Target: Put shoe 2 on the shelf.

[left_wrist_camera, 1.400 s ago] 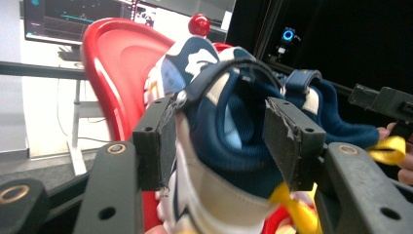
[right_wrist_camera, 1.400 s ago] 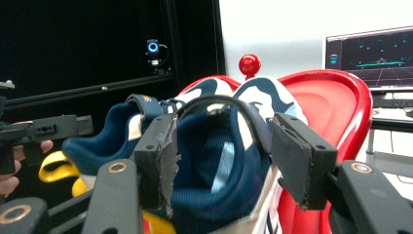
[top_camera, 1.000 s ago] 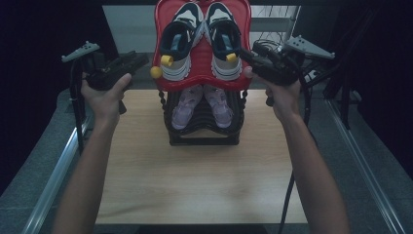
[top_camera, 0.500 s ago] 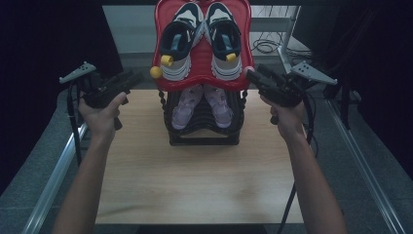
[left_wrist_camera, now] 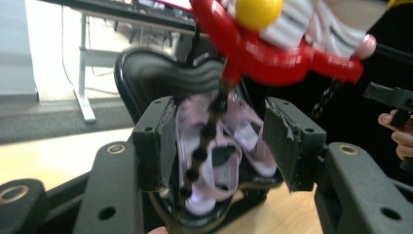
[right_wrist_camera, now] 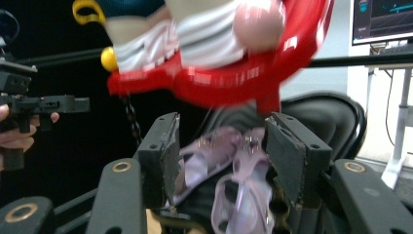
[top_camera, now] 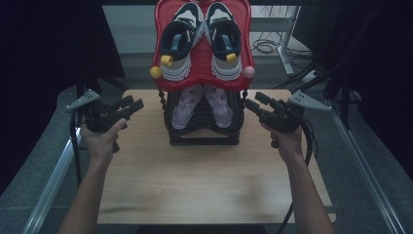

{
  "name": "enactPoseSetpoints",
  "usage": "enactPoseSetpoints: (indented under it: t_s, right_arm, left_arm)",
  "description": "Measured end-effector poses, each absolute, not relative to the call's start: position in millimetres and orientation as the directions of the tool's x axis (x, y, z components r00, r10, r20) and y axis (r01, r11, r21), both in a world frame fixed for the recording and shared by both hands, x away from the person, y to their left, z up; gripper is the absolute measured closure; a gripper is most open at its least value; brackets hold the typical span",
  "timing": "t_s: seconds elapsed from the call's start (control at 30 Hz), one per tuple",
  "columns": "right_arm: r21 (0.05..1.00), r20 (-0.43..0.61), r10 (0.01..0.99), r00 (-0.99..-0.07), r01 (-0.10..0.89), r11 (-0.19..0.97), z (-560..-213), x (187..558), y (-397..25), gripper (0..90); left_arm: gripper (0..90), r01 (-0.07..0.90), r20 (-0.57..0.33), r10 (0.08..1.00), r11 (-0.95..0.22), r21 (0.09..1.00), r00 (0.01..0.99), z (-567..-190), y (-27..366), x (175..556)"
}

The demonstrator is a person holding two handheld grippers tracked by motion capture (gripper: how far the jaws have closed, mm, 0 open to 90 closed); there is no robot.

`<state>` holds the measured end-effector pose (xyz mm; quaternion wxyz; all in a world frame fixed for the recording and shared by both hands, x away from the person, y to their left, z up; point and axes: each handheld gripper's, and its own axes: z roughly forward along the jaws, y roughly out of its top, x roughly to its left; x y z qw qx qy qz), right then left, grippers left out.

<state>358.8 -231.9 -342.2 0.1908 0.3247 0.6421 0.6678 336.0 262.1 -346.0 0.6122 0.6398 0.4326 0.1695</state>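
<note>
Red and glossy, the upper tray of the black shoe rack at the counter's far edge carries dark sneakers; pale pink shoes lie below. Left tongs and right tongs flank it. Left gripper view: jaws apart, framing the pink shoes. Right gripper view: jaws apart, shoes between.

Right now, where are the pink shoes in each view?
High view: pink shoes at centre, on the black lower shelf under the red tray.
Left gripper view: lower centre, between that gripper's open jaws, behind a beaded post.
Right gripper view: lower centre, between its open jaws.
Shared landmark: the red tray directly above them.
</note>
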Motion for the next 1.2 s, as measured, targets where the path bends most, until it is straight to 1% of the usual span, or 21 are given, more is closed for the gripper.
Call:
enactPoseSetpoints:
  t_s: [0.2,0.4,0.63,0.67,0.73,0.83,1.1,1.2]
  right_arm:
    - [0.979,0.187,0.672,-0.717,0.191,-0.069,-372.5,347.5,-231.1,46.7]
    - [0.969,0.202,0.686,-0.699,0.245,-0.036,-408.5,334.0,-234.1,46.6]
    - [0.951,0.227,0.705,-0.672,0.309,-0.012,-444.5,322.7,-245.0,46.6]
    - [0.951,0.227,0.705,-0.672,0.309,-0.012,-444.5,322.7,-245.0,46.6]
    - [0.943,0.233,0.717,-0.657,0.333,-0.002,-455.6,320.7,-249.8,46.6]
    - [0.939,0.231,0.723,-0.651,0.345,0.01,-463.5,319.7,-252.0,46.6]
    - [0.913,0.235,0.739,-0.631,0.403,0.055,-487.7,319.2,-251.9,46.6]
    - [0.907,0.242,0.741,-0.626,0.417,0.056,-491.4,319.5,-251.3,46.6]
  left_arm:
    - [46.3,0.38,-0.316,0.759,0.098,0.92,0.569,-371.5,261.5,328.5]
    - [46.4,0.43,-0.322,0.751,0.055,0.901,0.577,-397.6,259.8,320.1]
    - [46.5,0.469,-0.343,0.756,0.054,0.881,0.558,-431.5,259.7,303.5]
    - [46.6,0.469,-0.343,0.756,0.054,0.881,0.558,-431.5,259.7,303.5]
    - [46.6,0.483,-0.349,0.761,0.053,0.874,0.547,-440.8,260.7,300.0]
    - [46.6,0.508,-0.344,0.775,0.034,0.861,0.53,-454.7,260.2,297.6]
    - [46.6,0.554,-0.374,0.777,0.039,0.831,0.506,-481.6,257.0,296.4]
    - [46.6,0.575,-0.381,0.777,0.03,0.818,0.501,-486.9,255.2,297.9]
